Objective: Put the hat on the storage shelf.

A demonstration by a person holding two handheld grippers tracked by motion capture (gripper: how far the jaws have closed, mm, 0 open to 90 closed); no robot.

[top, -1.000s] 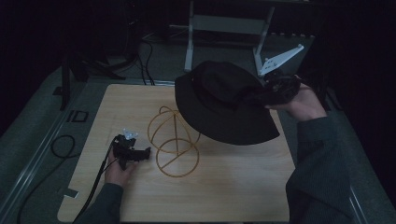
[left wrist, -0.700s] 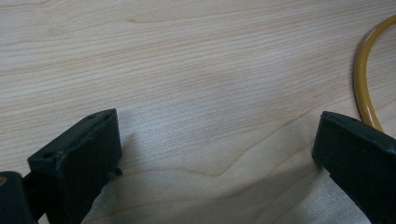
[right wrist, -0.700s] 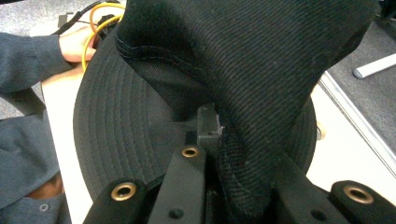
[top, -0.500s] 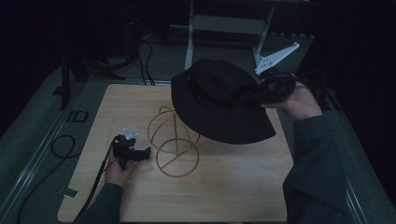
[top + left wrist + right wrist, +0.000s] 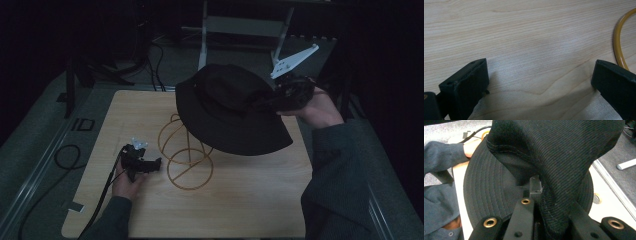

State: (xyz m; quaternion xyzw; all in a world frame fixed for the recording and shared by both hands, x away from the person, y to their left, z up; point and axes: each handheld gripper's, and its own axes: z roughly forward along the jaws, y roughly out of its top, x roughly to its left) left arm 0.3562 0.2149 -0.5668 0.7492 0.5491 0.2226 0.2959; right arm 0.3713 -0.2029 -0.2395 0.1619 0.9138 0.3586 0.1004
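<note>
The right gripper [image 5: 280, 99] is clamped on the black hat [image 5: 227, 110], holding it in the air above the wire stand [image 5: 186, 150] near the counter's [image 5: 250, 200] centre. At eight o'clock the left gripper [image 5: 150, 164] rests on the wood, jaws spread wide, empty.
</note>
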